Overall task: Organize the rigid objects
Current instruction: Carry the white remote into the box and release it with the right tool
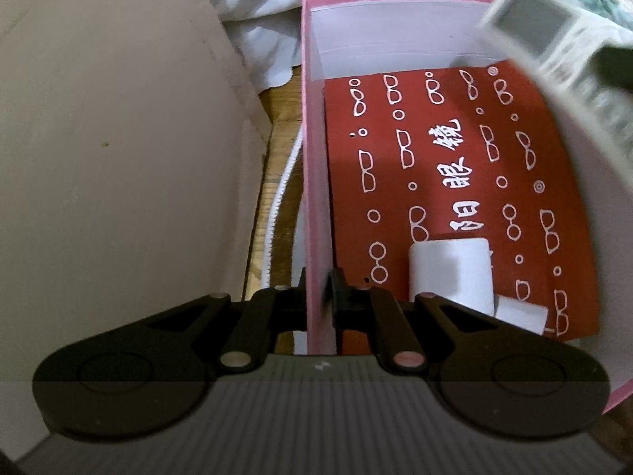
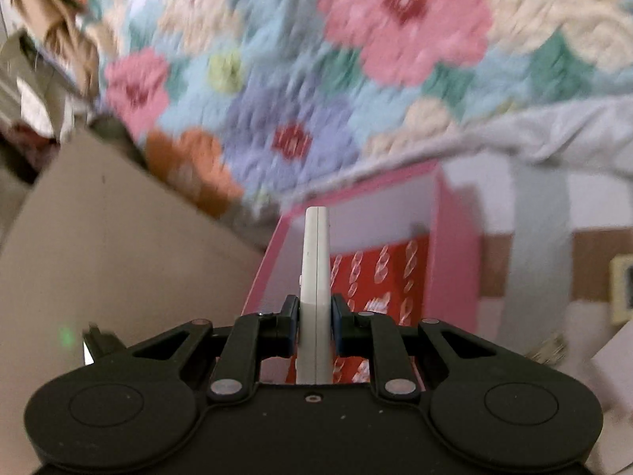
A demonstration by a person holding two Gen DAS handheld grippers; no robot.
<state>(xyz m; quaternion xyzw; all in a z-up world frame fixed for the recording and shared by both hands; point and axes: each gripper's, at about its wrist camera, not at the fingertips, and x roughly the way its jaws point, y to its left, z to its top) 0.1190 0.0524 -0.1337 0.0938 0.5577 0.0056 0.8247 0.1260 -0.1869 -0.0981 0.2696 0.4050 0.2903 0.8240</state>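
Observation:
A pink box (image 1: 314, 198) holds a red glasses-print case (image 1: 455, 198) and a white charger block (image 1: 451, 273). My left gripper (image 1: 318, 297) is shut on the box's left wall. My right gripper (image 2: 314, 316) is shut on a white remote control (image 2: 315, 261), held edge-on above the pink box (image 2: 455, 245). In the left wrist view the remote (image 1: 554, 51) shows blurred at the upper right, over the box, with a grey screen.
A beige cardboard panel (image 1: 118, 138) stands left of the box. A white cord (image 1: 281, 198) lies on the wooden surface between them. A floral quilt (image 2: 316, 59) lies behind the box. A small framed item (image 2: 621, 289) sits at the right.

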